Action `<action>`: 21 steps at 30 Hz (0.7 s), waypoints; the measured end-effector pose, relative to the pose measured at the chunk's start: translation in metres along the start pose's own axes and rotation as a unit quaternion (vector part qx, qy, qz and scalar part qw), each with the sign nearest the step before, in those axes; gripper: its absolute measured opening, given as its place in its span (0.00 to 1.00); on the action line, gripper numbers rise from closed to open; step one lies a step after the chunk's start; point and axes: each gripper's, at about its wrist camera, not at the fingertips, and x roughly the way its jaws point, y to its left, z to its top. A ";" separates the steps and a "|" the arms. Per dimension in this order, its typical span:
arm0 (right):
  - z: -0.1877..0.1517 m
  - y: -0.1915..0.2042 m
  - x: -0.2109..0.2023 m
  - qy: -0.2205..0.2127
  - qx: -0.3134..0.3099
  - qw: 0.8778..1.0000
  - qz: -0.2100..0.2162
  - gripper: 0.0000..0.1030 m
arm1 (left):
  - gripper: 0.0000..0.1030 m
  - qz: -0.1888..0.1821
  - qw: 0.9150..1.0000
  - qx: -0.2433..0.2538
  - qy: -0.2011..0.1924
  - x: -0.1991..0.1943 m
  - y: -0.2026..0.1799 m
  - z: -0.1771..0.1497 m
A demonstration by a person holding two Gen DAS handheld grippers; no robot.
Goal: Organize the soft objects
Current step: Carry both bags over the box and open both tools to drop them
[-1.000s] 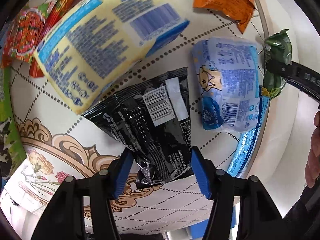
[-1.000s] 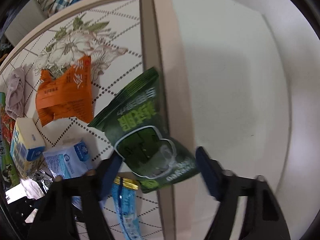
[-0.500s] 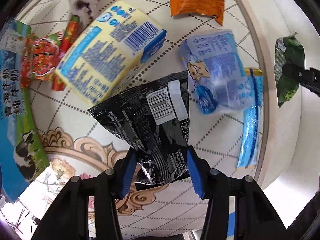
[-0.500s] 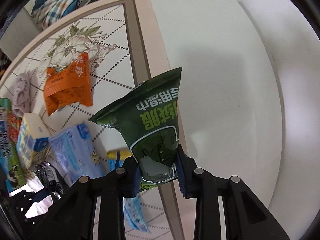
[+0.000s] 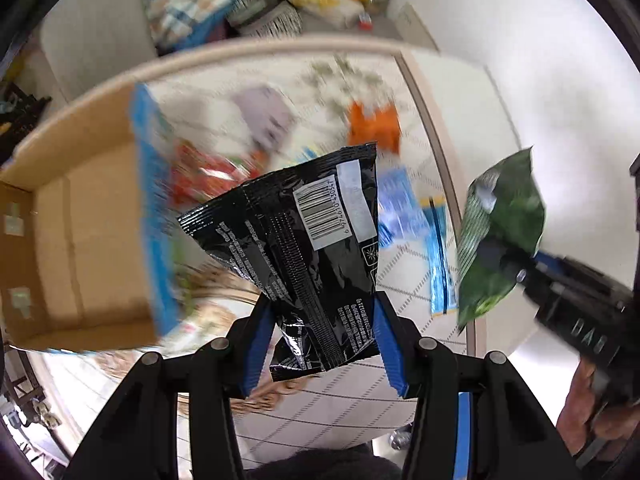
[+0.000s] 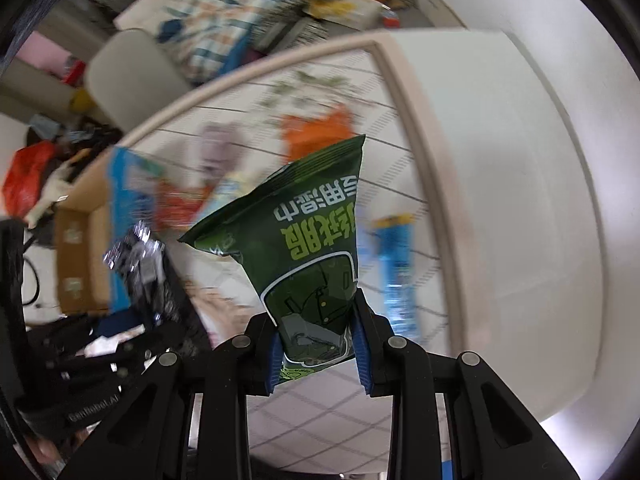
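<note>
A crinkled black foil snack packet with a white barcode label (image 5: 304, 248) hangs in the air above the patterned tabletop (image 5: 340, 392), clamped at its lower end by the left gripper (image 5: 320, 344), while a dark green plastic pouch printed with pale green characters (image 6: 308, 248) is pinched the same way in the right gripper (image 6: 318, 354). Both packets look lifted clear of the other soft packs left on the table, so the carrying step seems in hand. Next, each likely needs swinging over the open brown cardboard box (image 5: 76, 248) at the left before release.
</note>
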 end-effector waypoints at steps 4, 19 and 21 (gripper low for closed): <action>0.005 0.056 -0.030 -0.016 -0.028 0.999 0.029 0.30 | 0.44 0.011 0.999 -0.008 -0.041 -0.043 0.042 0.005; 0.045 0.312 0.066 0.032 -0.094 0.994 0.055 0.30 | 0.44 0.035 0.998 -0.053 -0.002 -0.014 0.264 0.030; 0.052 0.324 0.095 0.049 -0.090 0.994 0.044 0.30 | 0.44 0.023 0.998 -0.044 0.024 0.009 0.281 0.040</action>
